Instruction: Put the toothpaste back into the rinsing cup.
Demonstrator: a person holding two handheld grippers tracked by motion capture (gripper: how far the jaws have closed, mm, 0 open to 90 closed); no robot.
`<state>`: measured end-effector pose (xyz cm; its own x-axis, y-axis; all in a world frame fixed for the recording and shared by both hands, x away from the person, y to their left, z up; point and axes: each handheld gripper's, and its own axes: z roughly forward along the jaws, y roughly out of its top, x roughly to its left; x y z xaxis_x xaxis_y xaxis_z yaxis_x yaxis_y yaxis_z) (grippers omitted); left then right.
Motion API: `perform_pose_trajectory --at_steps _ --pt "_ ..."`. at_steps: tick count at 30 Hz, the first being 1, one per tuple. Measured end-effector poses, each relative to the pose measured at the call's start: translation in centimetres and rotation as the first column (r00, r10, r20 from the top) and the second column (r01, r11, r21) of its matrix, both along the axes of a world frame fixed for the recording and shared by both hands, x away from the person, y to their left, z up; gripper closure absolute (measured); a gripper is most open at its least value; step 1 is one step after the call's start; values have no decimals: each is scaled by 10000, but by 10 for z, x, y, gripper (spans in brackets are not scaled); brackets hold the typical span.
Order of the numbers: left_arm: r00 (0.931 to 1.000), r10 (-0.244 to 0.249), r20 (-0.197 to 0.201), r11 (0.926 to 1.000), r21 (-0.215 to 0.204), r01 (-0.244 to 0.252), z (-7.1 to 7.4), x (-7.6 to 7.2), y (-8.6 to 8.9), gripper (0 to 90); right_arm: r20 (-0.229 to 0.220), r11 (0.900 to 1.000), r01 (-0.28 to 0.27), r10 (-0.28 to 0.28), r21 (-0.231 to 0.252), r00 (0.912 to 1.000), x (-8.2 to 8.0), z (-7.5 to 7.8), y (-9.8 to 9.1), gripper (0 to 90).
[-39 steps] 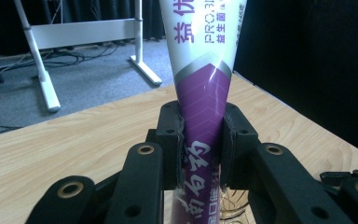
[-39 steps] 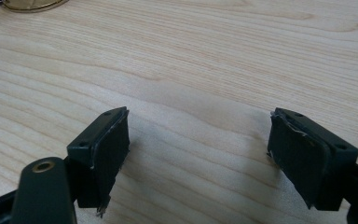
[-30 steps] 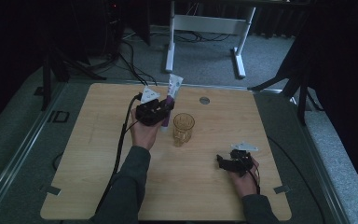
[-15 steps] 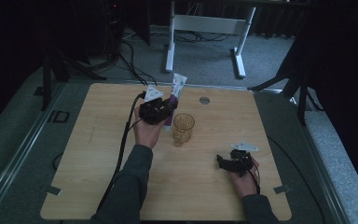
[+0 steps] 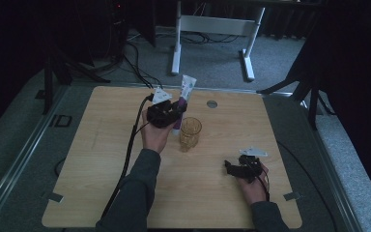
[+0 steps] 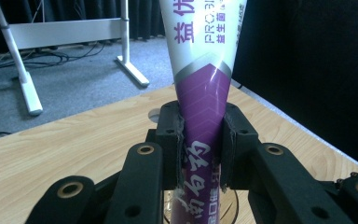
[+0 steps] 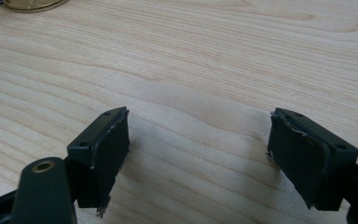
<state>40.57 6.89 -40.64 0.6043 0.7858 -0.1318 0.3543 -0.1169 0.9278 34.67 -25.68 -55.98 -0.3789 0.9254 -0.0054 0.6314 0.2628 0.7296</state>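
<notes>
The left gripper [image 6: 200,140] pinches a purple-and-white tube [image 6: 204,84] by its lower purple part, holding it upright above the desk [image 5: 101,159], just beside an amber glass [image 5: 190,132]. The right gripper [image 7: 198,154] rests low over bare wood near the desk's right front, its jaws spread with nothing between them.

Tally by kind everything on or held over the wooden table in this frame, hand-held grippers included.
Toothpaste tube, purple and white: 1
Amber glass cup: 1
Hand-held gripper, left and right: 2
Round grey grommet in the tabletop: 1
Total: 5
</notes>
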Motion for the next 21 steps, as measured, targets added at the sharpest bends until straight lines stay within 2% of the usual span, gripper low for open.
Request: perform_pose_trajectory --at_steps 21 --pt "9999 -41 -93 9999 -159 39 -4 5 -10 724 -3 10000 -8 8 -5 10000 0 0 0 205"
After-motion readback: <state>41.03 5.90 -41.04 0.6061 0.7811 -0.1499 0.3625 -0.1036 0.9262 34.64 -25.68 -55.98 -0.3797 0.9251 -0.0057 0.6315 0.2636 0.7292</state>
